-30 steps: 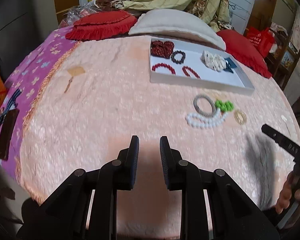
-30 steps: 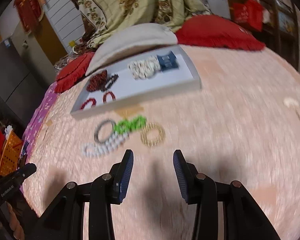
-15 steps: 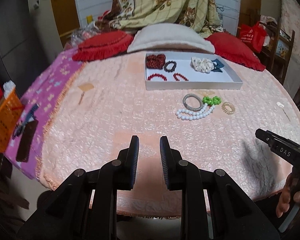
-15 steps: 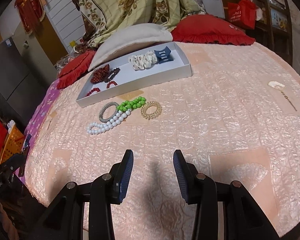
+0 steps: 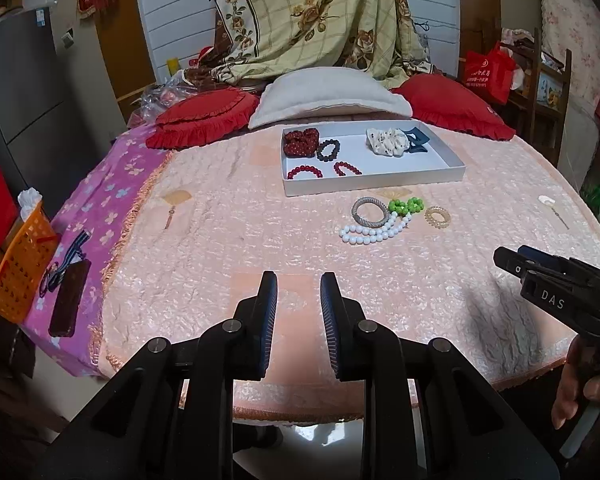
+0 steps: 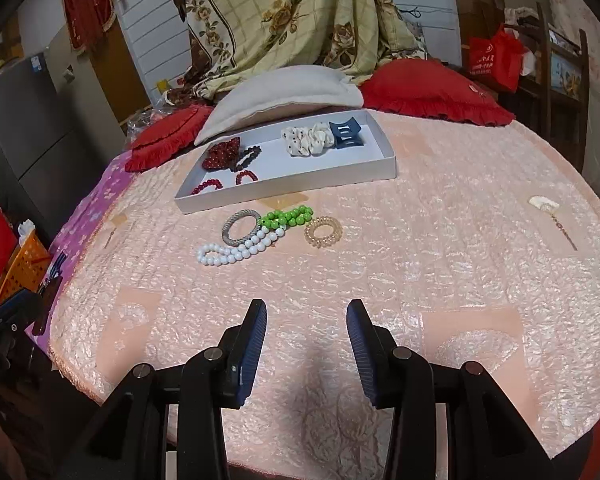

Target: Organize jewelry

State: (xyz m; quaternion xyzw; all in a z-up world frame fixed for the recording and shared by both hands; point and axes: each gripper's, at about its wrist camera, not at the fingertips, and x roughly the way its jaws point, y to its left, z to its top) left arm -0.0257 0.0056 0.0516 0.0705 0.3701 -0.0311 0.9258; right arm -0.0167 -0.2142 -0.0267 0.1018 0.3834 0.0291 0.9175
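Pink bed cover point(image 6: 440, 240), white tray point(image 6: 300, 182) at far side with scrunchies and red bracelets inside. Both tools, left point(image 5: 299, 304) and right point(image 6: 307, 330), over near edge, jaws apart, empty. Loose in front of tray: white bead necklace point(image 6: 240, 250), grey bangle point(image 6: 240, 227), green beads point(image 6: 286, 217), amber coil point(image 6: 323, 232).

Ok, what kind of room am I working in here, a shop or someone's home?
Most likely a home bedroom. The jewelry tray sits on a bed with a pink quilted cover, red frilled pillows and a white pillow lie at its head, and a floral blanket hangs behind.
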